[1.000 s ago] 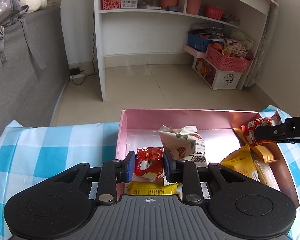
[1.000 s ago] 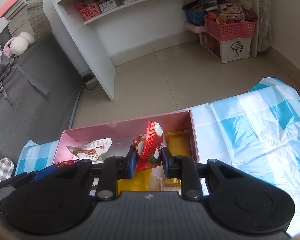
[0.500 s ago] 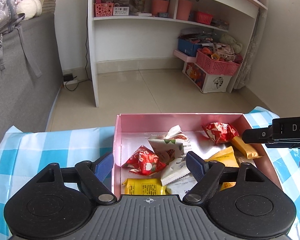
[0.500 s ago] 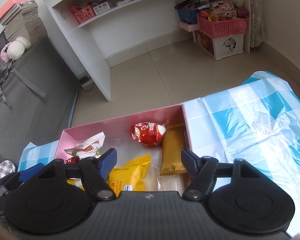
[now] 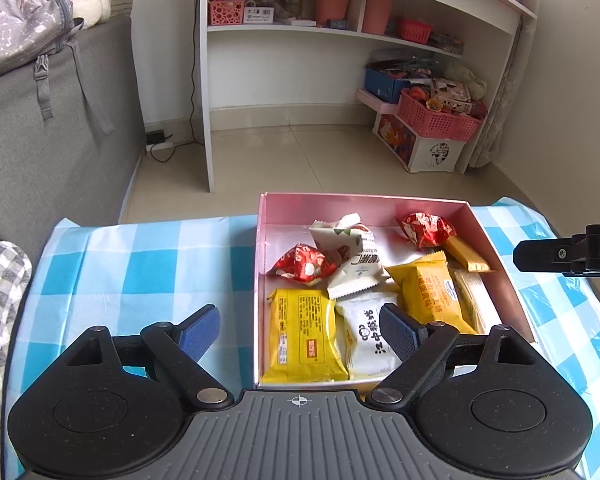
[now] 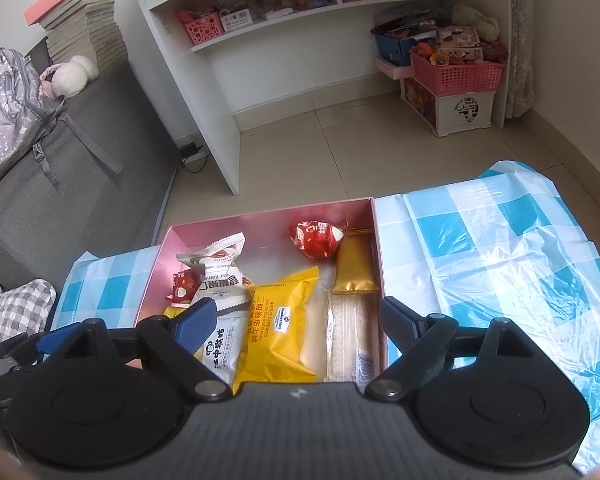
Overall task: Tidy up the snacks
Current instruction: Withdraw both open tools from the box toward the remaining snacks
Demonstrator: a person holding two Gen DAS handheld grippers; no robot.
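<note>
A pink box sits on a blue checked tablecloth and holds several snack packs. One red snack pack lies at its left side, another red pack at the far right corner. Yellow packs, white packs and a gold bar lie around them. My left gripper is open and empty above the box's near left wall. My right gripper is open and empty above the box's near end; it also shows in the left wrist view.
Beyond the table is a tiled floor, a white shelf unit with baskets and cups, pink crates at the right wall and a grey sofa with a backpack at the left. The tablecloth extends right of the box.
Both grippers opened and let their red snack packs drop into the box, then drew back toward me and upward. The packs now lie in the box.
</note>
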